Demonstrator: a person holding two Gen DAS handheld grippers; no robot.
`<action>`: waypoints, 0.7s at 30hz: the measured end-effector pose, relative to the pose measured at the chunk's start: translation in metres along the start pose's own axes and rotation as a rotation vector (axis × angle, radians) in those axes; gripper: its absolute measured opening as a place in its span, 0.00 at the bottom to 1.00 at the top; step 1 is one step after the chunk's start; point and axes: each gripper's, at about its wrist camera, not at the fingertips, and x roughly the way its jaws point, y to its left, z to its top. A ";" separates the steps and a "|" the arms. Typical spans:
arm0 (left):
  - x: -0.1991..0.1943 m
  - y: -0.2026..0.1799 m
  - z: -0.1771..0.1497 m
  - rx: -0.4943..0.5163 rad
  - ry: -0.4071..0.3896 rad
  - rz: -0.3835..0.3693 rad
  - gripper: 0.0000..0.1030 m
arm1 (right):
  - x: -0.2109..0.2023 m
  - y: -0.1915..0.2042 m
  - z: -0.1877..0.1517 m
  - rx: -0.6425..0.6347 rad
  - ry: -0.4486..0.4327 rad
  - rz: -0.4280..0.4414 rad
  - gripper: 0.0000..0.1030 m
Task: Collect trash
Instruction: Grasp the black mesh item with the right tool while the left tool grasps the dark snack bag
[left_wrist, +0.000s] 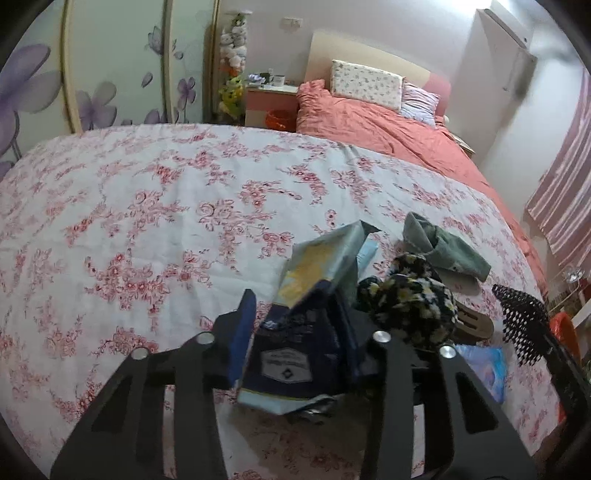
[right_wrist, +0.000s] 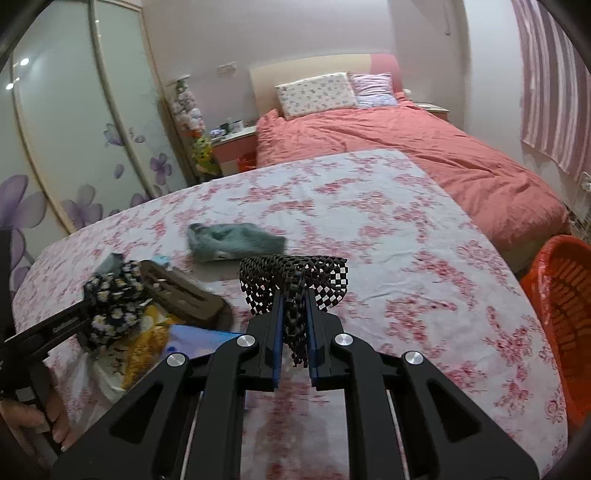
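Left gripper (left_wrist: 303, 332): fingers part-open, around a crumpled snack bag (left_wrist: 317, 295), dark blue and yellow. The left blue pad sits against the bag's edge; the right finger is hidden behind the bag, so I can't confirm a firm clamp.

Right gripper (right_wrist: 293, 325): fingers nearly closed, pinching a black mesh net (right_wrist: 295, 273). The net bunches between the pads and fans out above them.

Both pieces are over the near part of a surface under a floral cloth (left_wrist: 147, 206), most likely a bench.

Containers: one orange basket (right_wrist: 561, 310) off the cloth's right edge; I can't see any contents. A second small orange bin (left_wrist: 277, 119) stands far back by the nightstand, contents hidden.

On the cloth near the bag:
- one black scrunchie with a daisy print (left_wrist: 406, 299), just right of the bag
- one grey-green cloth item (left_wrist: 443, 247), further back
- one brown flat item (right_wrist: 184, 295), partly under the scrunchie
- one light blue packet (left_wrist: 484, 365), near right

In the right view, a hand (right_wrist: 40, 410) holds the left gripper's handle at the near left edge. Far side: bed with a coral duvet (right_wrist: 424, 155) and two pillows.
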 end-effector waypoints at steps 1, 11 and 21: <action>0.000 -0.002 -0.001 0.011 -0.005 0.008 0.39 | 0.001 -0.003 0.000 0.010 0.003 -0.012 0.11; 0.003 -0.005 -0.003 0.027 -0.010 0.028 0.43 | 0.021 -0.012 0.001 -0.003 0.063 -0.114 0.11; -0.007 0.003 -0.005 0.026 -0.014 0.061 0.37 | 0.028 -0.012 0.001 -0.046 0.124 -0.124 0.11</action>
